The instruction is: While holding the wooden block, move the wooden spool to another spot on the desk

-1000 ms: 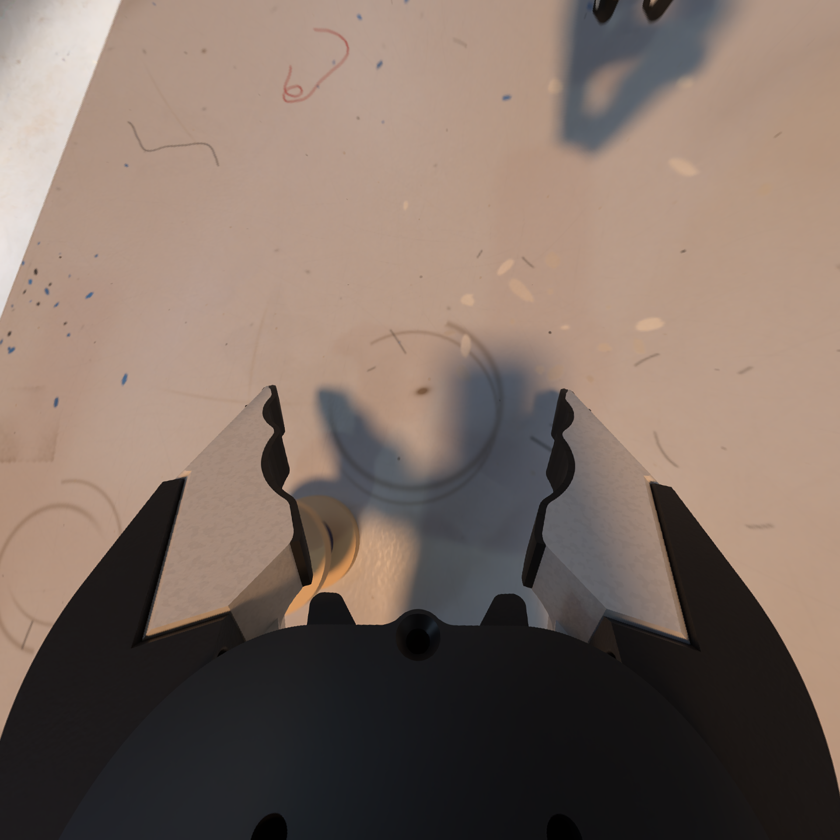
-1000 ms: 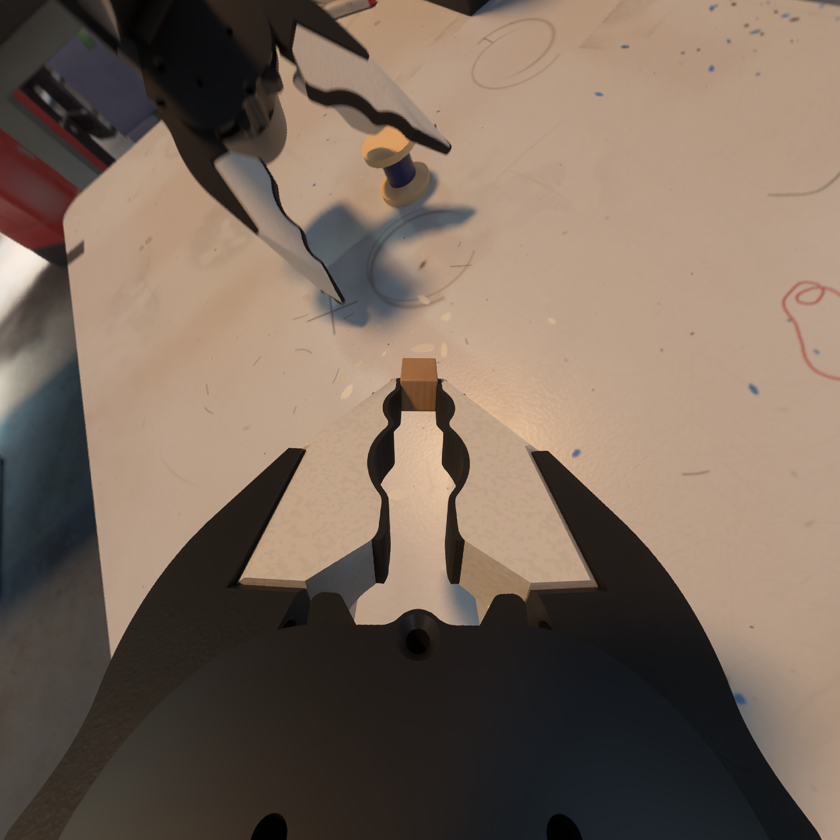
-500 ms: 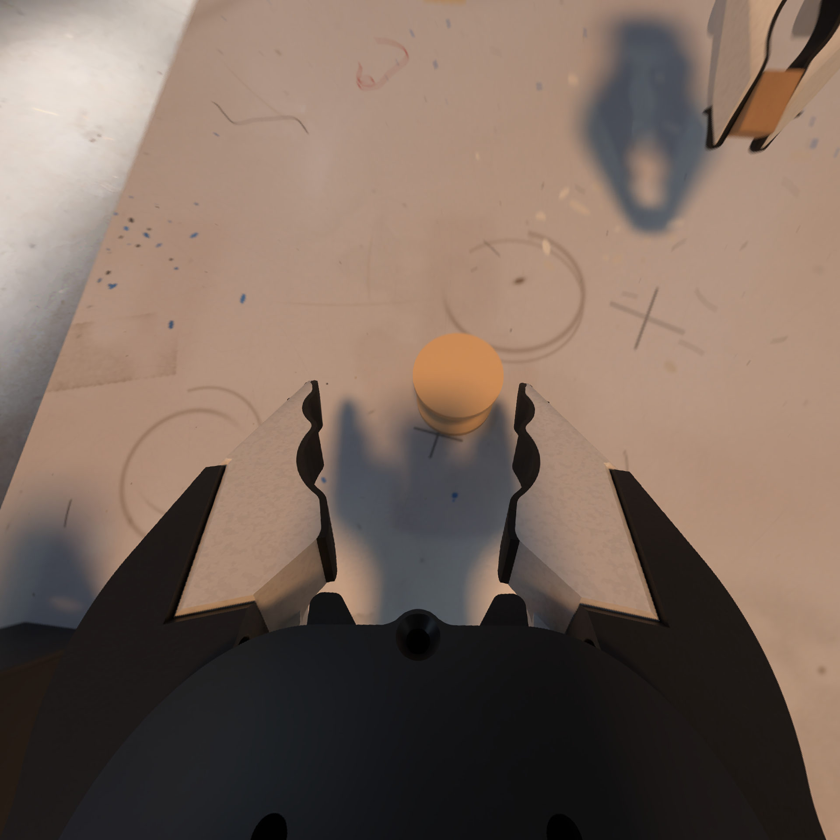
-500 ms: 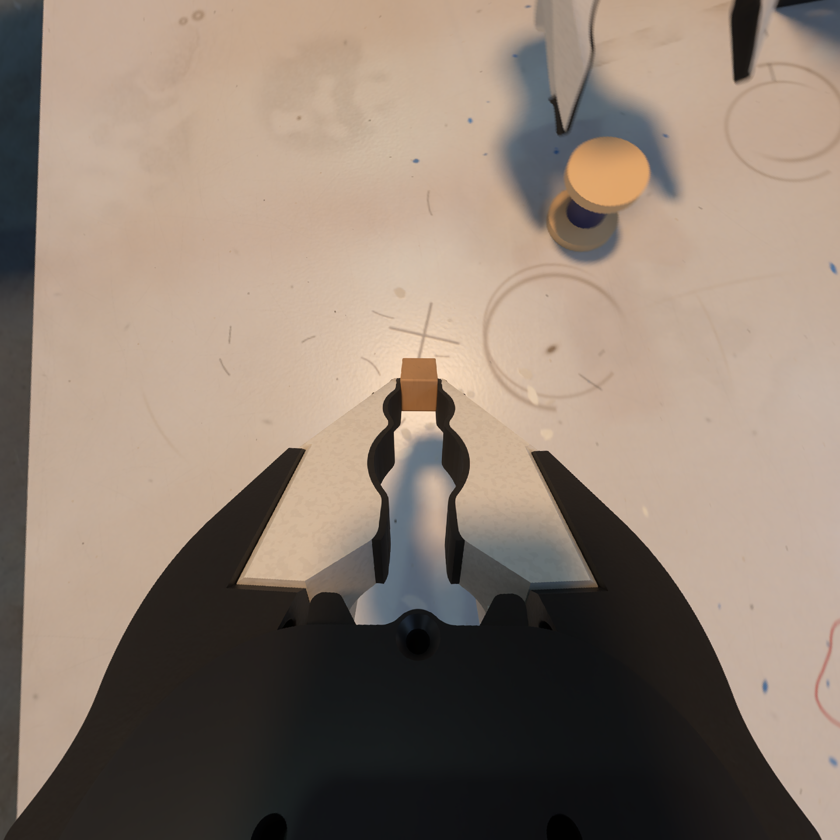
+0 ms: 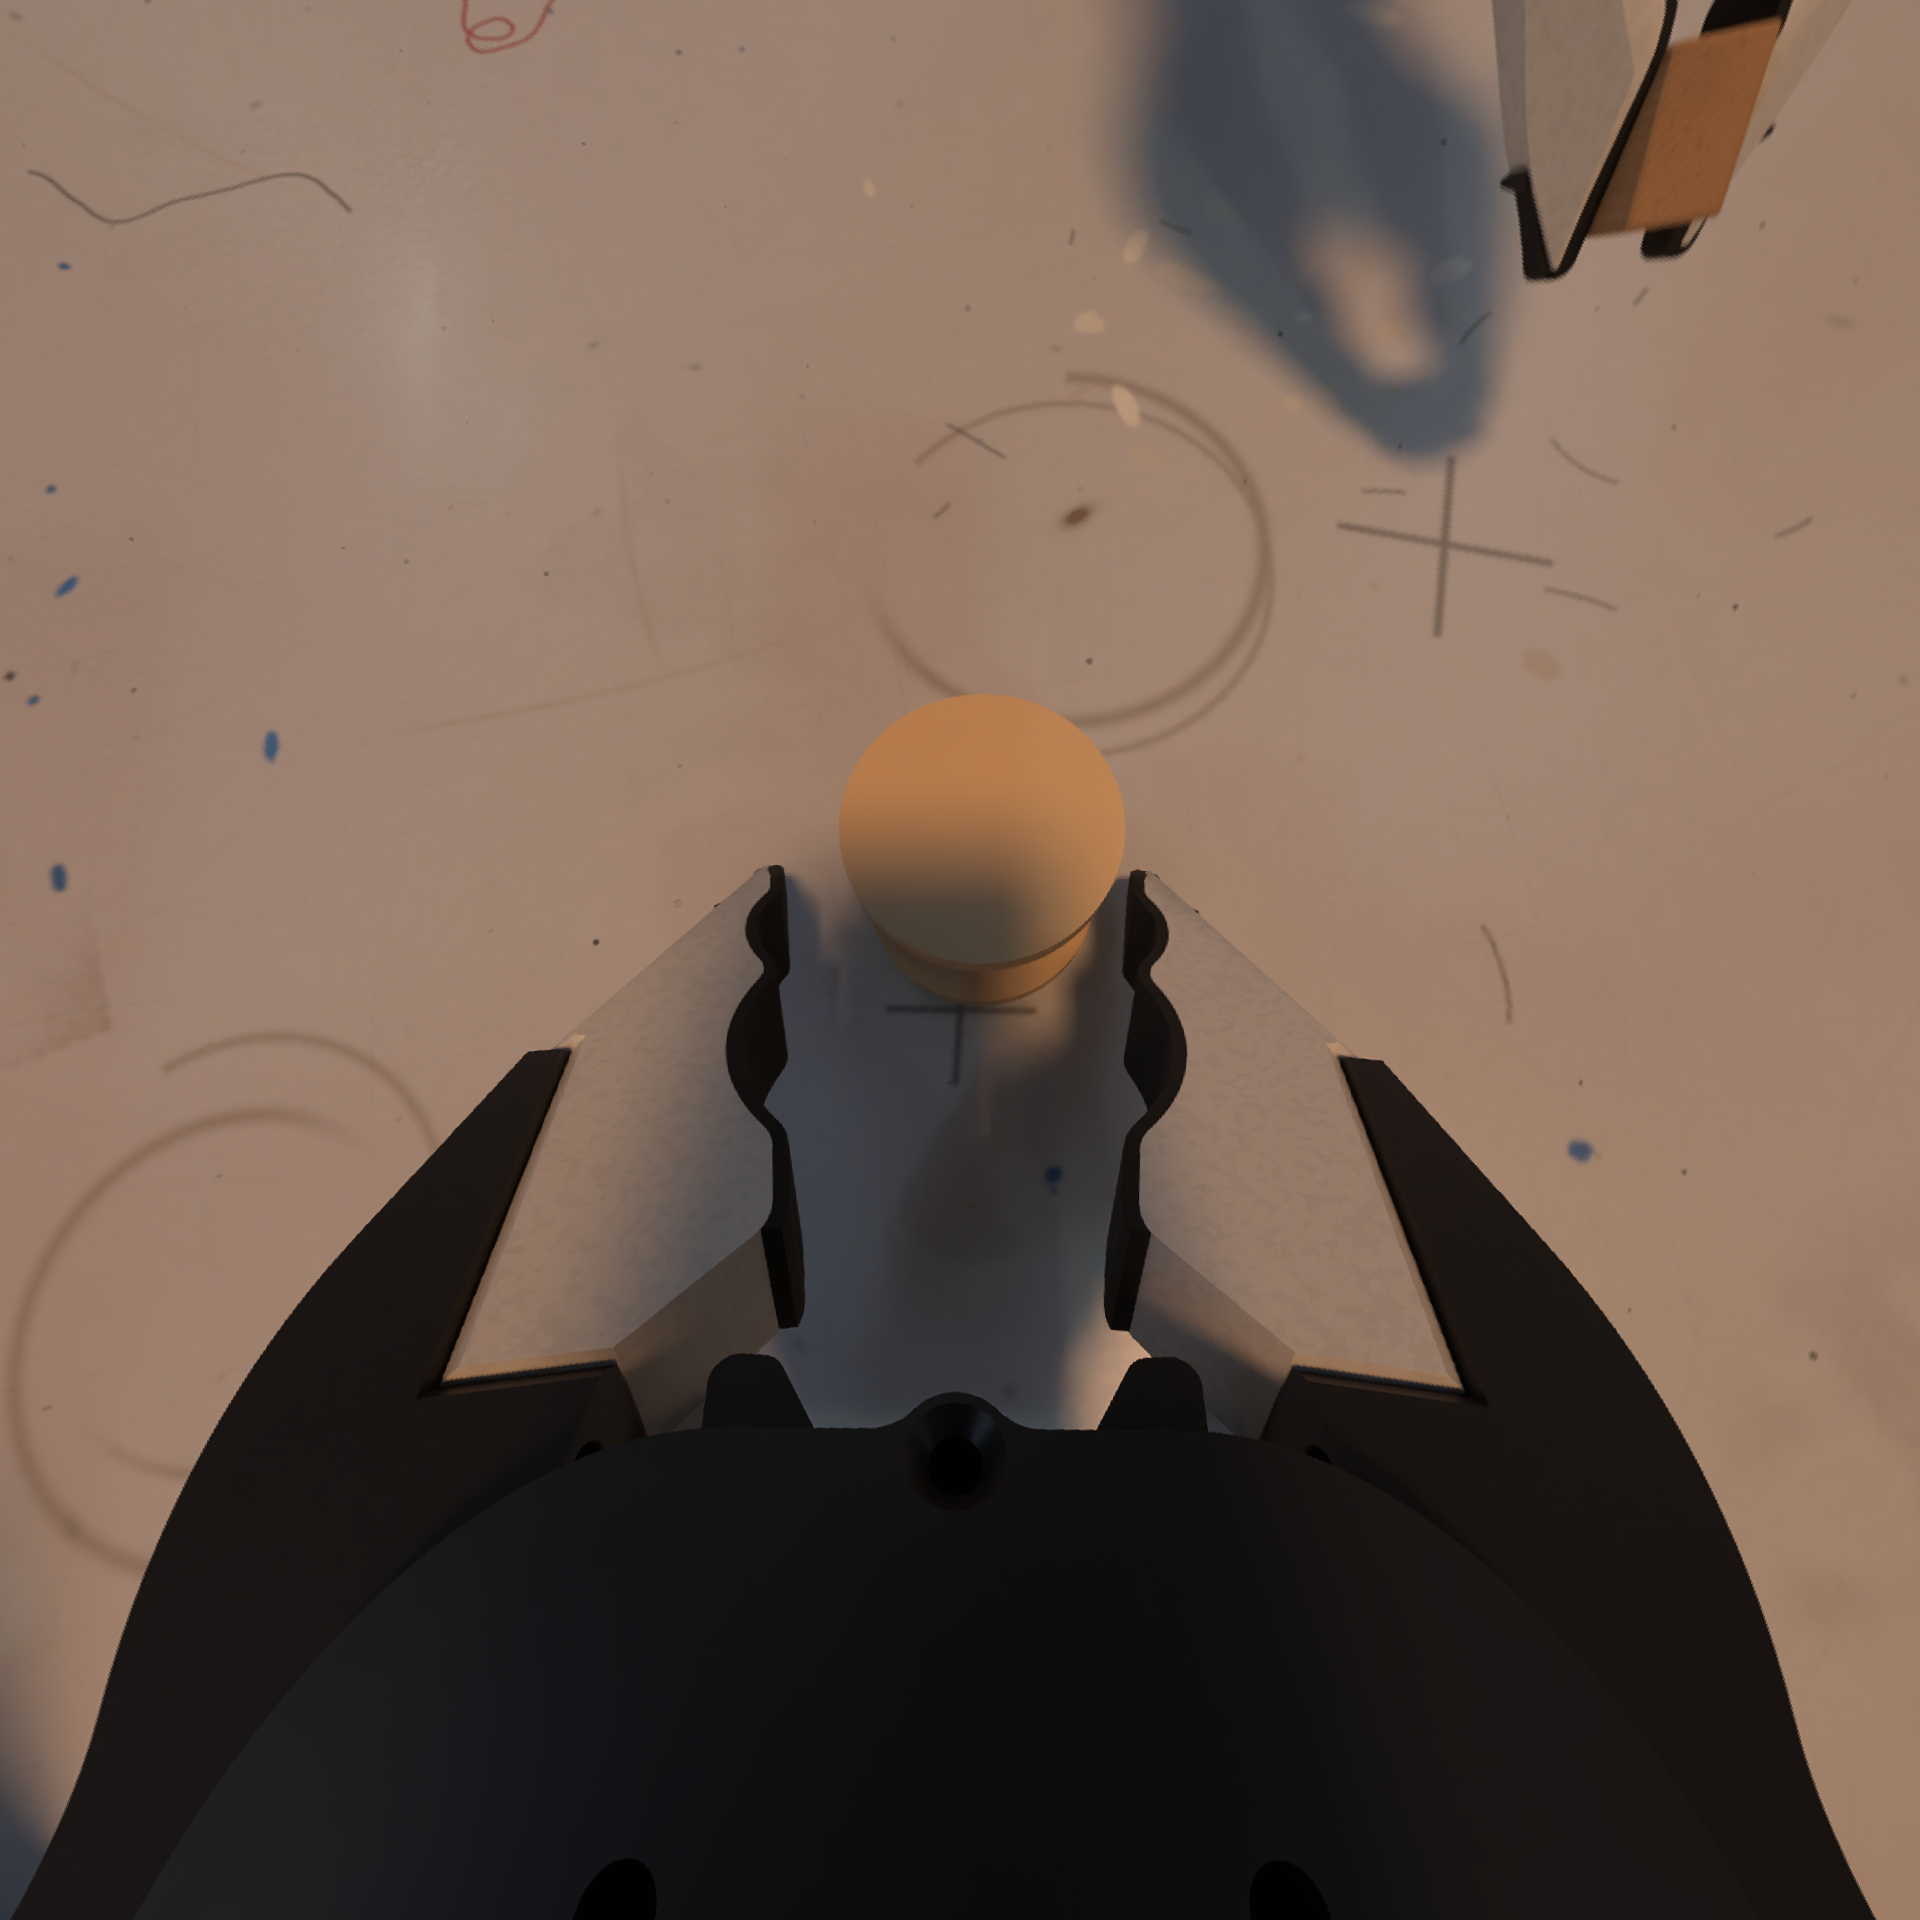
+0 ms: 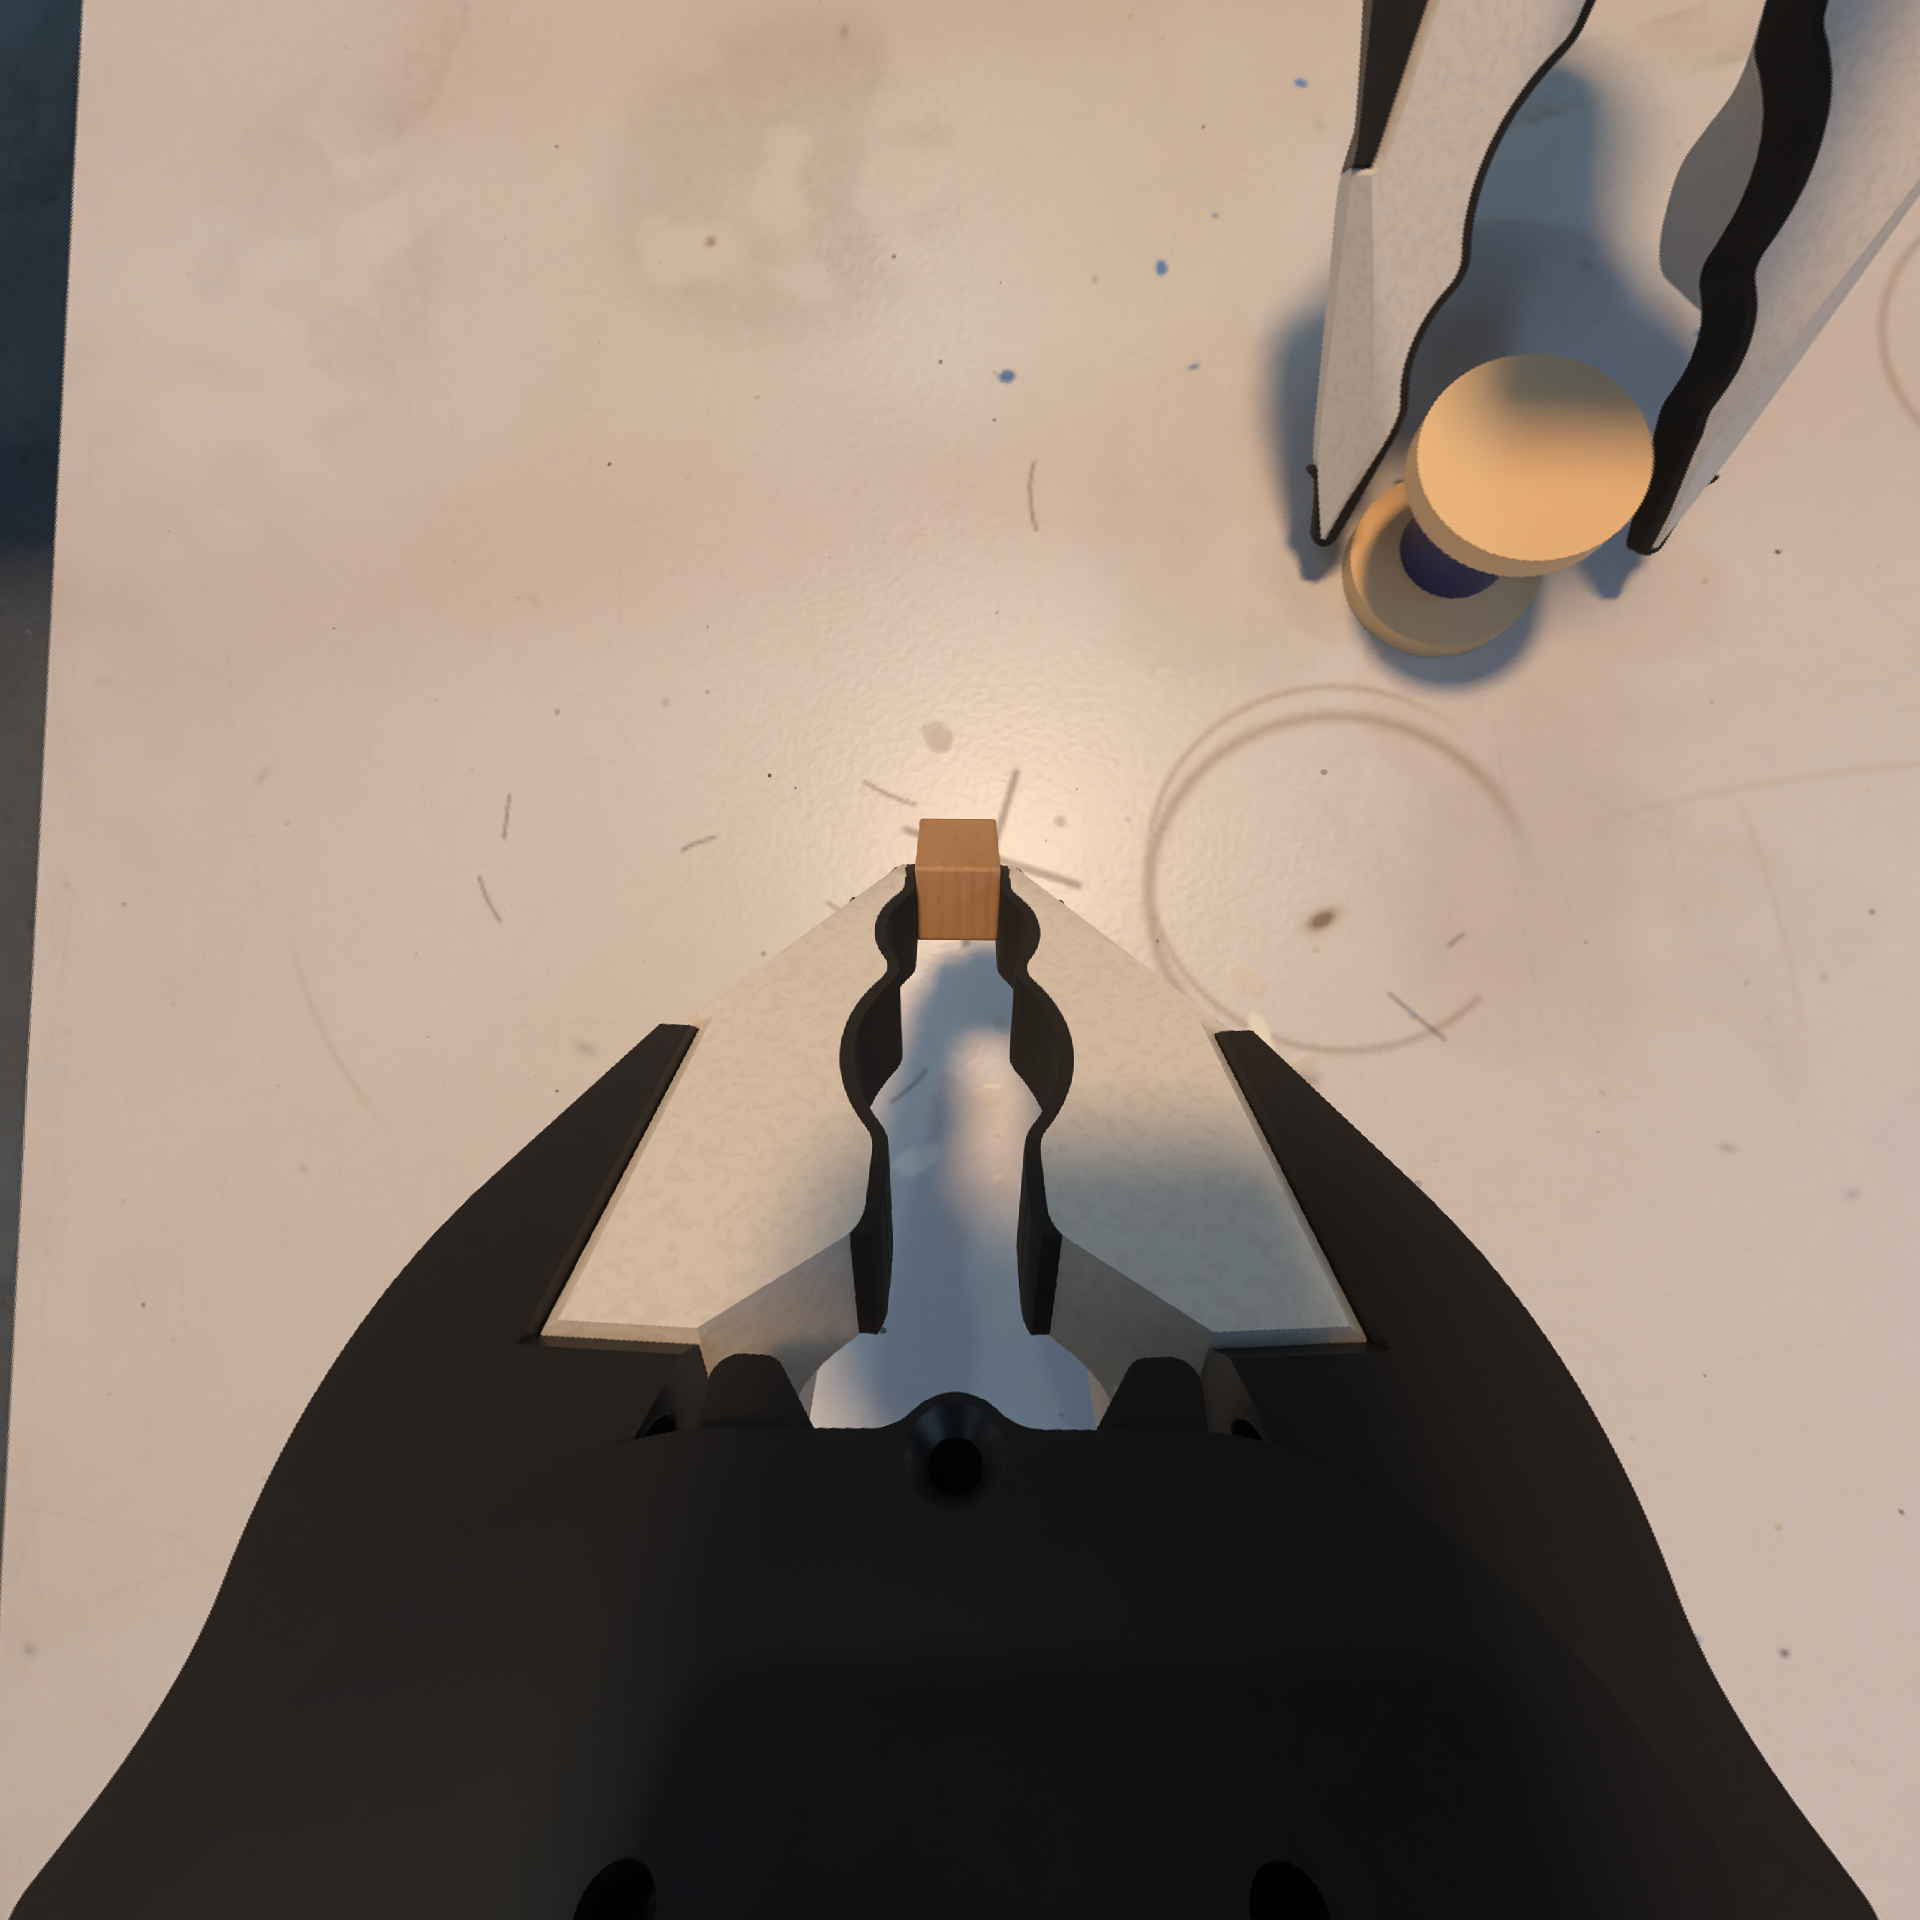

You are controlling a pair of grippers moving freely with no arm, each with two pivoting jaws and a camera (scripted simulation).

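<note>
The wooden spool (image 5: 981, 831) stands upright on the desk (image 5: 416, 416), with a round tan top and blue thread on its core. It also shows in the right wrist view (image 6: 1527, 468). My left gripper (image 5: 954, 894) is open, its fingertips on either side of the spool, apart from it. It shows from the front in the right wrist view (image 6: 1486, 520). My right gripper (image 6: 958, 894) is shut on the small wooden block (image 6: 957, 878) and holds it above the desk. The block also shows at the top right of the left wrist view (image 5: 1688, 135).
The pale desk bears pencil circles (image 5: 1081, 571), crosses (image 5: 1444, 545), blue paint specks and a red scribble (image 5: 499, 26). The desk's left edge (image 6: 57, 520) runs down the right wrist view, with dark floor beyond it.
My left gripper has come down and forward so its fingertips now flank the spool. The right gripper still holds the block and has shifted closer to the spool.
</note>
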